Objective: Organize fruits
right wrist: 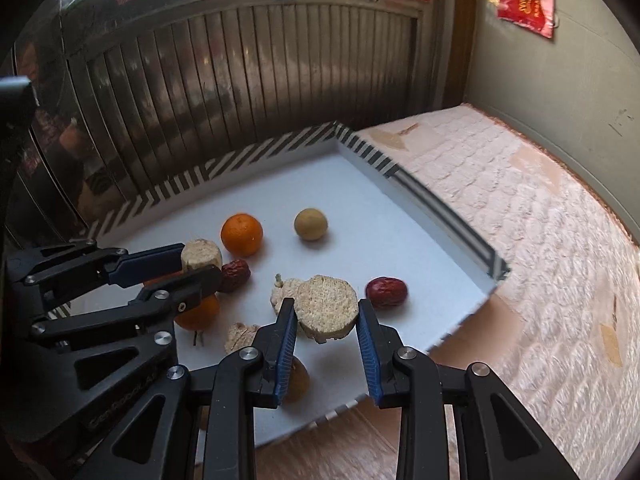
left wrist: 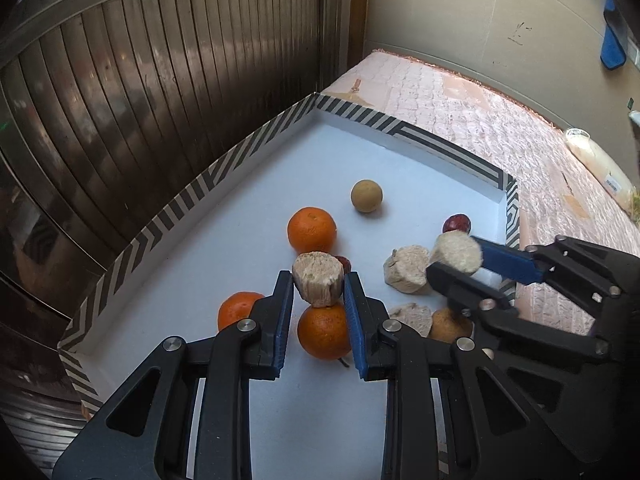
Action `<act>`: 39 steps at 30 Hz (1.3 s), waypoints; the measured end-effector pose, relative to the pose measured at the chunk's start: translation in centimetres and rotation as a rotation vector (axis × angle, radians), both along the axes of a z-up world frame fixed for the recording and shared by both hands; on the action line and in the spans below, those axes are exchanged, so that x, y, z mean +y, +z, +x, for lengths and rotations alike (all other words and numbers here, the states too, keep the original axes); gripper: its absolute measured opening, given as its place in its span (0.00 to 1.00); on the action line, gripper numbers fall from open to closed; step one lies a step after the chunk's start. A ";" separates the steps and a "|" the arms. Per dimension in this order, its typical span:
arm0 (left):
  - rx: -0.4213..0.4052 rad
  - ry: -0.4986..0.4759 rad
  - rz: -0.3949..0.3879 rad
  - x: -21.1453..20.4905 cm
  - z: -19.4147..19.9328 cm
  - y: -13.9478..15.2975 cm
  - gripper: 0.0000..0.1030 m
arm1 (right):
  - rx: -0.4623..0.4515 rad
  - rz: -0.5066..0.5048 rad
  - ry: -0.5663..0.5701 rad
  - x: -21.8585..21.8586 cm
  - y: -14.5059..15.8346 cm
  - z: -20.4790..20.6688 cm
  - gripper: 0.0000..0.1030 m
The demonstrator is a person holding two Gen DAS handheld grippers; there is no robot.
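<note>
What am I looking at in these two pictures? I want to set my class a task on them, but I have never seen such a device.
These are two hand-held grabbers, each with two fingers and a camera looking forward along them. One picture is from the left gripper, the other from the right gripper, and each also shows the other from the side. Both are above a white tray with a striped rim. Each is shut on a pale, fibrous cut chunk. On the tray lie oranges, red dates, a tan round fruit and more pale chunks.
</note>
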State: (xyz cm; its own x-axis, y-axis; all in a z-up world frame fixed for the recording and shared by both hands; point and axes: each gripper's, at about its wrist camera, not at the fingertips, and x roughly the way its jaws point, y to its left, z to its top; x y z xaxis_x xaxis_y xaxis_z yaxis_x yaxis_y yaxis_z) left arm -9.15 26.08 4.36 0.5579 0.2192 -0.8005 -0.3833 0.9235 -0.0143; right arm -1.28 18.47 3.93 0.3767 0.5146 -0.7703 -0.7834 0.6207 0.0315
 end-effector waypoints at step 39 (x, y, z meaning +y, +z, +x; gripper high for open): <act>-0.107 0.083 0.084 -2.4 -3.4 2.3 0.64 | -0.040 0.184 -0.256 -7.1 2.0 -3.4 0.46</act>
